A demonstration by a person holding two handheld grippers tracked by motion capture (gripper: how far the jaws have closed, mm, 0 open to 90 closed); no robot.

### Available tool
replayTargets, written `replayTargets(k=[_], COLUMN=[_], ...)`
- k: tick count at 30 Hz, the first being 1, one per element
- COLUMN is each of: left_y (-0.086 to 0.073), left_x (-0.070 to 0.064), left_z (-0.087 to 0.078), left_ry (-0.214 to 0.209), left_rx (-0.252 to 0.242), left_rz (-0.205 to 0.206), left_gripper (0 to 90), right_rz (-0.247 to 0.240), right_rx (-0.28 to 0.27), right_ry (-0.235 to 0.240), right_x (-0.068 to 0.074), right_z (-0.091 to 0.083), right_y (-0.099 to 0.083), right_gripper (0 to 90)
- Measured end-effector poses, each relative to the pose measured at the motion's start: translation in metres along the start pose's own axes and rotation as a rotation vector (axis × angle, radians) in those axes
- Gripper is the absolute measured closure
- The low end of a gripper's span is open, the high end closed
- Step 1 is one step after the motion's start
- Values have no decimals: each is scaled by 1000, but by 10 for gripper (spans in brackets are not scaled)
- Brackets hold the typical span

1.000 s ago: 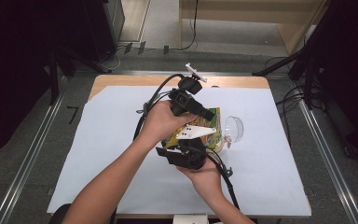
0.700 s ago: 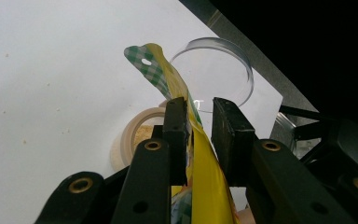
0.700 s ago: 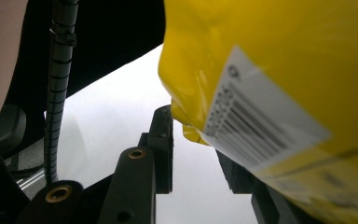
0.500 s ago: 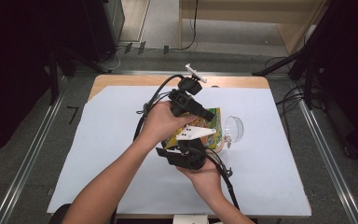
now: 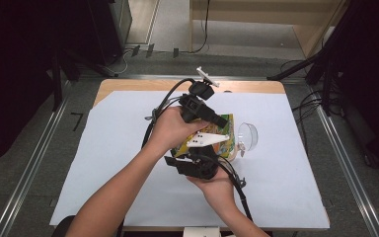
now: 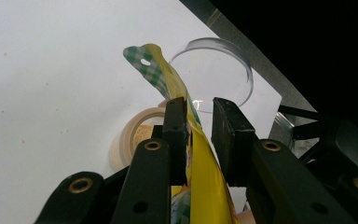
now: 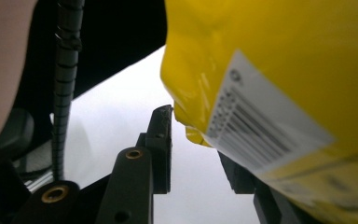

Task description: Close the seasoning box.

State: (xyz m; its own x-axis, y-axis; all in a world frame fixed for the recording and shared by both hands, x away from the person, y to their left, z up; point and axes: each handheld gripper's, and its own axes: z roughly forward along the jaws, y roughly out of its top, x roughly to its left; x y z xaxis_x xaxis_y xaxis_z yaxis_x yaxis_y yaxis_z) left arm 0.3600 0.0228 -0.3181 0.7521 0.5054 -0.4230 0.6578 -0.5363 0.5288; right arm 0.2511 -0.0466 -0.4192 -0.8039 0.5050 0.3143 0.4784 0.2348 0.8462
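Observation:
A yellow snack bag [image 5: 230, 132] with a green checked top [image 6: 142, 56] is held up over the middle of the table. My left gripper [image 6: 199, 116] comes at it from above and is shut on it near the top, the foil lying against one pad. My right gripper [image 7: 196, 140] sits under the bag's barcode end [image 7: 261, 135], jaws apart, with the bag's corner hanging between them and the far jaw mostly hidden. Below the bag stands a small tan bowl [image 6: 135, 135] with crumbs in it.
A clear round plastic dish [image 6: 219, 70] lies just beyond the tan bowl, also seen to the right of the bag [image 5: 249, 134]. White paper [image 5: 118, 148] covers the wooden table [image 5: 128, 85]. Black cables [image 5: 160, 106] trail from both grippers.

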Motion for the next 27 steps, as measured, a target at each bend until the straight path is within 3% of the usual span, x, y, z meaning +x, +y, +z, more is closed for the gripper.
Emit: replayTargets(k=[14, 27], left_y=[0, -2], left_x=[-7, -9], left_z=[-2, 2], left_ry=[26, 33], left_rx=[10, 20], left_rz=[24, 31], left_gripper=[760, 759], right_rz=[-19, -35], right_rx=[-35, -29], right_ry=[-7, -23], right_x=[2, 2], right_z=[0, 1], right_y=[-2, -4], right_gripper=[692, 696])
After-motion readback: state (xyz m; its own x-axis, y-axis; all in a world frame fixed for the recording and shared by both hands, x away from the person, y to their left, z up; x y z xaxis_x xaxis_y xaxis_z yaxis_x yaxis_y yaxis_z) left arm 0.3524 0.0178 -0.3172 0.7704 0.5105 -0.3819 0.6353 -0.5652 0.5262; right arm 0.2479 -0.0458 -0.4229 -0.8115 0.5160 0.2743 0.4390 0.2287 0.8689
